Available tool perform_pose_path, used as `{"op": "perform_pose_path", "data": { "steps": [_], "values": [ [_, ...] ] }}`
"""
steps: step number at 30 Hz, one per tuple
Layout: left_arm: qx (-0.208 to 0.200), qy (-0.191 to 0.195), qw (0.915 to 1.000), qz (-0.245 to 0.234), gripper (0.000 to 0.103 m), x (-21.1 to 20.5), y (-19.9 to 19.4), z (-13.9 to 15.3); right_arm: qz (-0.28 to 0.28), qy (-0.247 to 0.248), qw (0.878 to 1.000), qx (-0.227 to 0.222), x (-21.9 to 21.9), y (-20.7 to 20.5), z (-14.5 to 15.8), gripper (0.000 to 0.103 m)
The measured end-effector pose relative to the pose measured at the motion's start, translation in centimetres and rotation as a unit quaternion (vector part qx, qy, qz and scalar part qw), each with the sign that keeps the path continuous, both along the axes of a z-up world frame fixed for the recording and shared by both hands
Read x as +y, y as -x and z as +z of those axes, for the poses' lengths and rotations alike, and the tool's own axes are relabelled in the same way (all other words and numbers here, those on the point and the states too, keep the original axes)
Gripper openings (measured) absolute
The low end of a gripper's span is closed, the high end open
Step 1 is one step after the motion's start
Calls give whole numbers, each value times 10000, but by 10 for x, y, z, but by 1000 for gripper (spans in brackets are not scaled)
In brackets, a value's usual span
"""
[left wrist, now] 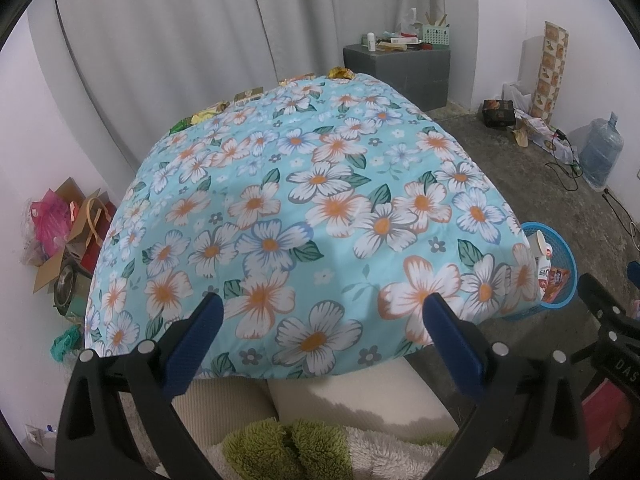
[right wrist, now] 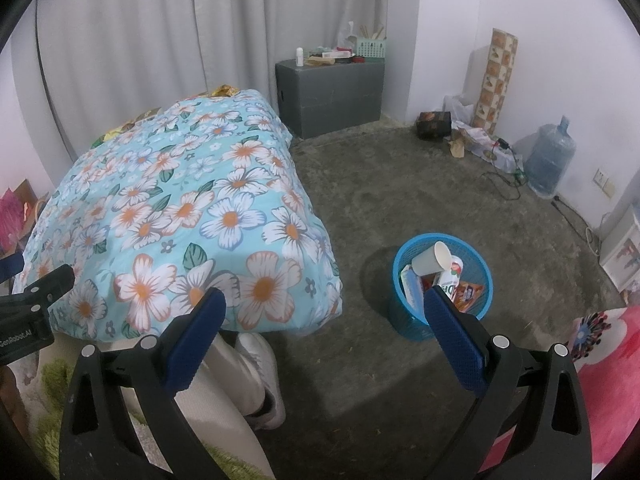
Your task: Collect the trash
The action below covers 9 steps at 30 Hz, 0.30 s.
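A blue mesh trash basket (right wrist: 404,316) stands on the concrete floor, right of the table, holding a paper cup (right wrist: 432,258), a bottle and snack wrappers. The same basket (left wrist: 568,256) peeks out past the table's right edge in the left wrist view. The floral blue cloth (left wrist: 304,208) covers the table with nothing lying on its near part. Crumpled wrappers (left wrist: 340,73) sit along its far edge. My left gripper (left wrist: 320,312) hangs open over the cloth's near edge. My right gripper (right wrist: 322,306) is open above the floor, between table and basket, holding nothing.
A grey cabinet (right wrist: 332,92) with small items stands by the curtain. A water jug (right wrist: 550,160), boxes and cables line the right wall. Cardboard and bags (left wrist: 60,236) pile up left of the table. A person's legs and white shoe (right wrist: 260,364) are below the table edge.
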State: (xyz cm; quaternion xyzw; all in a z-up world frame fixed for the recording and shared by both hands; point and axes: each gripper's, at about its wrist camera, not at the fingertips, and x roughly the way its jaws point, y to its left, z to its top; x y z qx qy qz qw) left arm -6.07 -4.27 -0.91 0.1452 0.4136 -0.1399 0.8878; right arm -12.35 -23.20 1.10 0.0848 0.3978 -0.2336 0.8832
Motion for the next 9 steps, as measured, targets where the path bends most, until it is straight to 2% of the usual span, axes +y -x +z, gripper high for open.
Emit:
{"op": "perform_pose_path", "data": {
  "steps": [9],
  "values": [
    [0,3,10000,-8,98,1,1,-1,14,-12,10000,-7,2,-2,-1,95]
  ]
}}
